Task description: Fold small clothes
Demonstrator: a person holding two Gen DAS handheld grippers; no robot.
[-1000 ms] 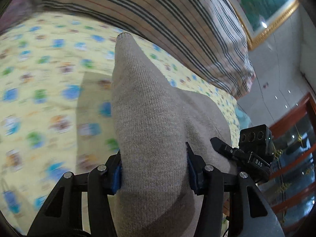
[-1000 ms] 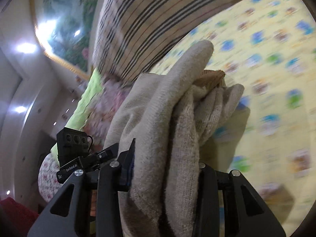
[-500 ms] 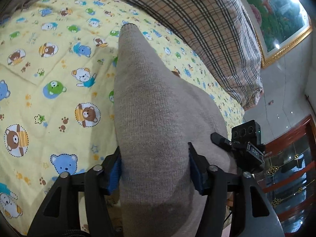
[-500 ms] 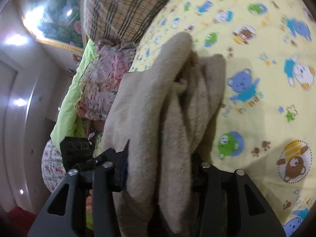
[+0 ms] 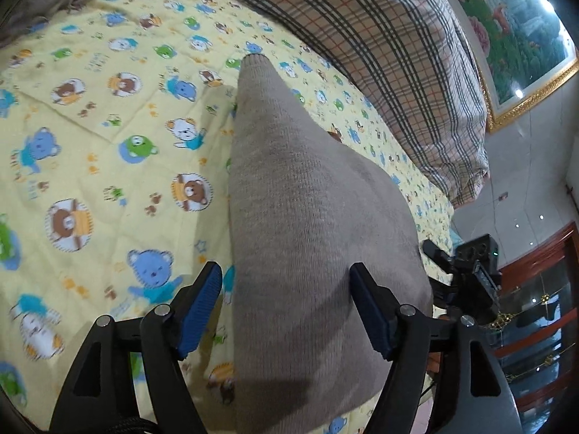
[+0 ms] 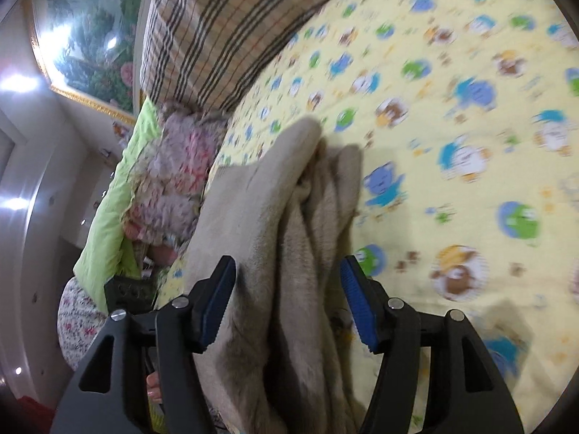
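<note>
A beige knitted garment [image 5: 307,199] lies folded in a long bundle on the yellow cartoon-print bedsheet [image 5: 90,137]. My left gripper [image 5: 286,282] straddles its near end and the jaws are opening. The left blue pad [image 5: 202,300] stands clear of the knit and the right pad [image 5: 369,307] sits at its edge without squeezing. In the right wrist view the same garment [image 6: 289,217] shows its bunched layers. My right gripper [image 6: 286,275] is around it with its jaws opening too, and a gap shows beside the right pad [image 6: 356,300].
A plaid blanket [image 5: 380,54] is heaped along the far side of the bed. Floral bedding [image 6: 173,181] and a green cloth [image 6: 115,199] lie beside it. A gold-framed painting [image 5: 514,36] hangs on the wall. A wooden cabinet [image 5: 542,289] stands past the bed edge.
Both grippers' jaws have widened and come off the beige garment they were squeezing. The garment has come down onto the bedsheet, and both views have swung across the bed.
</note>
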